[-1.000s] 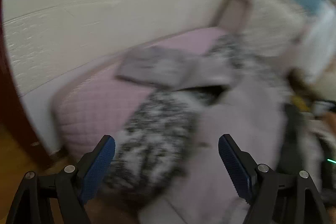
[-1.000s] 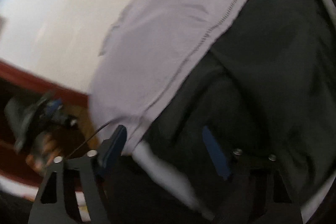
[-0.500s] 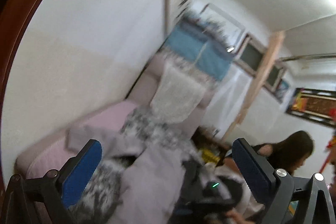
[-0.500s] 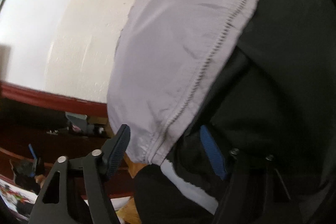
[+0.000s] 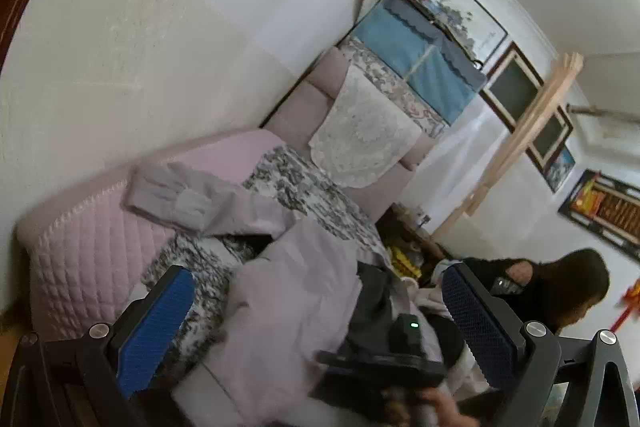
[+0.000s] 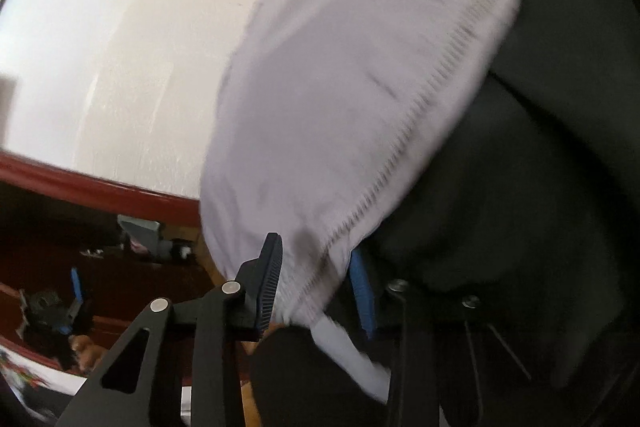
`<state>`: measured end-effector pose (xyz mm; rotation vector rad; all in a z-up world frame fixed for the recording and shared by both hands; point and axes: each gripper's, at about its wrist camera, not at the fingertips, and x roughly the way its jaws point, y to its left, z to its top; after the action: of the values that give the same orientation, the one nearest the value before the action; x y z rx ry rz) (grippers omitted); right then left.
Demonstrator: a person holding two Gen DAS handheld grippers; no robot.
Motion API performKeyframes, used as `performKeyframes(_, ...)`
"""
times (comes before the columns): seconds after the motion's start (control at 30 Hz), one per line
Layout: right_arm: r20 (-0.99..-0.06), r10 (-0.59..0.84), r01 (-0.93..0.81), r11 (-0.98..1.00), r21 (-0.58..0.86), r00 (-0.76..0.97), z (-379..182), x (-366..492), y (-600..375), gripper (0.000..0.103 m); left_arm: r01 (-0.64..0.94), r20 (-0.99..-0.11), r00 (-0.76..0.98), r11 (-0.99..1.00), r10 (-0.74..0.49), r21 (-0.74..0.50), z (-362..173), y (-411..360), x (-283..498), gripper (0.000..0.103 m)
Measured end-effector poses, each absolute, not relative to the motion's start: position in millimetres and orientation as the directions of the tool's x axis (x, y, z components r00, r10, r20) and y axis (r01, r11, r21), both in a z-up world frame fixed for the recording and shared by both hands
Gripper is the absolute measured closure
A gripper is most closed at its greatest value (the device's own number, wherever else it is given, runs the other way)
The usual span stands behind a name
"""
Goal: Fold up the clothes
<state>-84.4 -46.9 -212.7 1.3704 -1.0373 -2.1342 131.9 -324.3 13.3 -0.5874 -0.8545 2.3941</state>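
your left tongs point(image 5: 316, 323) stand at their widest with nothing between the blue pads point(image 5: 154, 327), hanging above the near end of the bed point(image 5: 92, 243). the lilac garment point(image 5: 288, 291) lies spread over the bed's black-and-white patterned cover point(image 5: 304, 187), one sleeve point(image 5: 180, 195) thrown out toward the wall across the pink quilted mattress. your right tongs point(image 6: 316, 287) have just been closing and now stand narrow, with the stitched hem corner of that lilac garment point(image 6: 360, 107) between the pads; the cloth fills the gap, but the blur means i cannot tell whether the pads press on it. dark fabric point(image 6: 540, 207) lies beside and under the hem on the right. in the left view, a person with long dark hair point(image 5: 576, 287) sits beyond the bed.
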Motion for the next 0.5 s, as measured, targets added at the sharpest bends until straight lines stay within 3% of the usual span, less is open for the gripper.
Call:
performKeyframes(0.03, -0.61, -0.659, -0.06, -0.656, 0.752, -0.44, -214.7, -90.0, -51.2, 0.088, -0.311, -0.227, -0.768, -0.659, 0.599, -0.685, 10.0, -323.8, 129.4, 0.001)
performKeyframes(0.07, -0.632, -0.639, -0.085, -0.67, 0.737, -0.438, -218.5, -96.4, -53.7, 0.096, -0.294, -0.236, -0.769, -0.657, 0.594, -0.695, 7.1, -324.1, 127.9, 0.001)
performKeyframes(0.2, -0.612, -0.606, -0.062, -0.683, 0.728, -0.507, -207.6, -84.5, -54.5, 0.1, -0.246, -0.27, -0.773, -0.663, 0.574, -0.707, -2.9, -323.1, 125.2, 0.001)
performKeyframes(0.33, -0.564, -0.617, 0.018, -0.683, 0.73, -0.549, -159.8, -69.0, -37.8, 0.1, -0.229, -0.294, -0.769, -0.674, 0.567, -0.703, -2.4, -316.7, 117.1, 0.001)
performKeyframes(0.5, -0.61, -0.541, 0.049, -0.77, 0.636, -0.579, -79.4, -41.3, 27.2, 0.1, -0.287, -0.305, -0.745, -0.698, 0.593, -0.657, 2.9, -286.9, 107.8, 0.001)
